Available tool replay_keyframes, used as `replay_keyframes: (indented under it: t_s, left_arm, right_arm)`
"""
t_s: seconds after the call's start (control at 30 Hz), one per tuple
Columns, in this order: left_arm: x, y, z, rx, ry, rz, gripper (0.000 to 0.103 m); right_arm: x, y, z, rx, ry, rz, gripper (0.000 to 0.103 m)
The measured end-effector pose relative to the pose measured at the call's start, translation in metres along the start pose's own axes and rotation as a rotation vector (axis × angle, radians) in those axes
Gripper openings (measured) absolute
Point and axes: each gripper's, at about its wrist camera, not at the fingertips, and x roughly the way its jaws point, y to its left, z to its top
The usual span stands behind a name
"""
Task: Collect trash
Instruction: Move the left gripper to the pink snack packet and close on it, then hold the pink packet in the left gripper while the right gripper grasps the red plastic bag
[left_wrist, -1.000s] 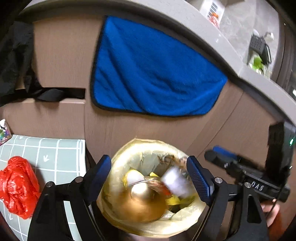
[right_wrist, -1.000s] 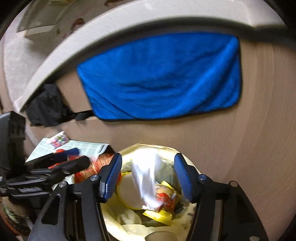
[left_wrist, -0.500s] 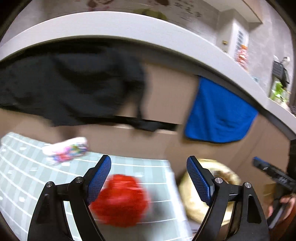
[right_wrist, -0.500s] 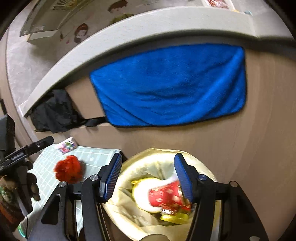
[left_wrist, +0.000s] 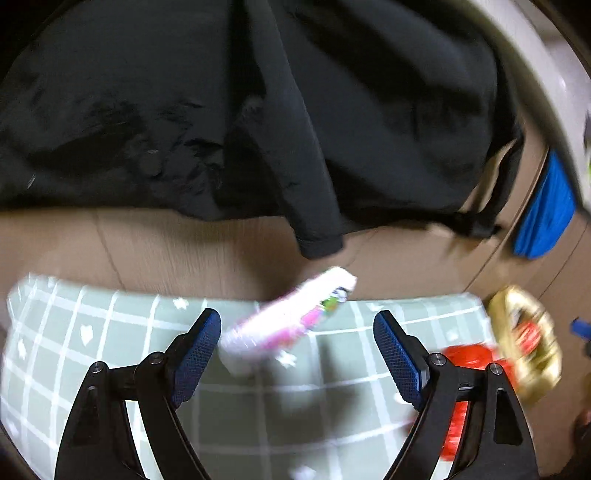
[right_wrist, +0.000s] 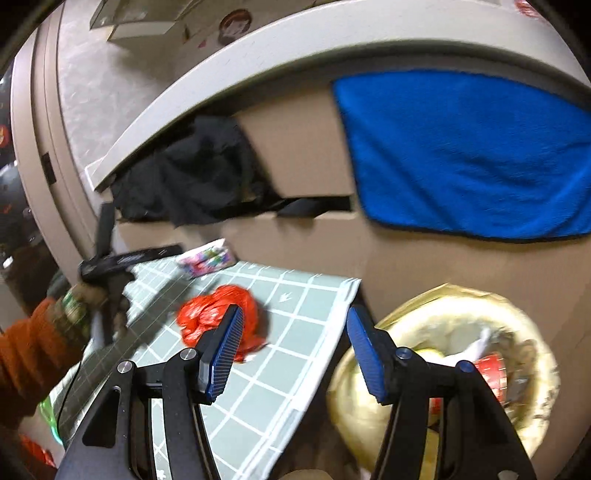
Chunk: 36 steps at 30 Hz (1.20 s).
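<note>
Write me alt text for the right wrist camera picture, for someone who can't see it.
The open, empty right gripper points over the edge of a green checked mat, with a crumpled red bag lying on it and a lined trash bin of wrappers beside it. Behind, a blue towel hangs on a tan cabinet.

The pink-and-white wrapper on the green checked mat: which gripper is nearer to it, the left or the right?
Left. The left gripper hovers open right at the pink-and-white wrapper. The right gripper is farther back, between the red bag and the bin.
</note>
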Motion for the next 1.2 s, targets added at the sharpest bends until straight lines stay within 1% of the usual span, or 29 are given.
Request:
replay_keyframes:
  t_s: [0.1, 0.17, 0.2, 0.23, 0.27, 0.3, 0.33, 0.37, 0.43, 0.5, 0.57, 0.67, 0.73, 0.83, 0.9, 1.0, 1.1, 1.2]
  left_arm:
    - [0.022, 0.002, 0.002, 0.066, 0.062, -0.004, 0.084]
    - [0.031, 0.001, 0.001, 0.097, 0.086, 0.031, 0.08]
    - [0.034, 0.002, 0.0, 0.092, 0.094, 0.042, 0.07]
    - [0.034, 0.004, 0.0, 0.07, 0.101, 0.052, 0.057]
    - [0.033, 0.006, -0.001, 0.045, 0.103, 0.056, 0.051]
    - [0.029, 0.01, -0.002, -0.007, 0.097, 0.046, 0.047]
    - [0.025, 0.01, -0.003, -0.034, 0.095, 0.035, 0.039]
    - [0.019, 0.01, -0.006, -0.064, 0.099, 0.025, 0.036]
    - [0.003, 0.007, -0.015, -0.085, 0.094, 0.027, 0.02]
    - [-0.014, 0.001, -0.024, -0.105, 0.088, 0.038, 0.019]
    - [-0.035, -0.003, -0.037, -0.139, 0.077, 0.019, 0.019]
    - [-0.068, -0.013, -0.057, -0.173, 0.049, 0.016, 0.019]
    - [-0.085, -0.014, -0.071, -0.212, 0.041, 0.007, 0.019]
    - [-0.108, -0.012, -0.089, -0.274, 0.04, -0.01, 0.019]
    - [-0.118, -0.011, -0.103, -0.298, 0.044, -0.005, 0.019]
    - [-0.133, -0.014, -0.117, -0.296, 0.037, 0.023, 0.019]
    - [-0.142, -0.011, -0.128, -0.308, 0.032, 0.031, 0.019]
    - [-0.143, -0.007, -0.136, -0.336, 0.036, 0.026, 0.019]
  right_arm:
    - [0.012, 0.01, -0.003, -0.018, 0.036, 0.019, 0.055]
    - [0.018, 0.014, -0.006, -0.036, 0.057, 0.017, 0.055]
    - [0.023, 0.016, -0.006, -0.041, 0.067, 0.013, 0.055]
    - [0.027, 0.018, -0.007, -0.045, 0.076, 0.013, 0.055]
    - [0.029, 0.018, -0.007, -0.046, 0.08, 0.019, 0.055]
    - [0.032, 0.019, -0.007, -0.047, 0.084, 0.029, 0.055]
    - [0.036, 0.02, -0.007, -0.048, 0.087, 0.039, 0.055]
    - [0.038, 0.023, -0.007, -0.048, 0.088, 0.05, 0.055]
    - [0.046, 0.028, -0.006, -0.051, 0.096, 0.074, 0.055]
    - [0.054, 0.033, -0.006, -0.058, 0.105, 0.094, 0.055]
    - [0.068, 0.04, -0.004, -0.076, 0.12, 0.11, 0.055]
    - [0.089, 0.047, 0.001, -0.09, 0.142, 0.118, 0.055]
    - [0.107, 0.051, 0.004, -0.087, 0.158, 0.119, 0.055]
    - [0.134, 0.058, 0.006, -0.105, 0.189, 0.093, 0.056]
    - [0.148, 0.067, 0.004, -0.125, 0.217, 0.115, 0.057]
    - [0.159, 0.082, -0.002, -0.15, 0.245, 0.137, 0.06]
    - [0.164, 0.089, -0.002, -0.139, 0.244, 0.155, 0.06]
    - [0.173, 0.091, 0.0, -0.108, 0.272, 0.186, 0.06]
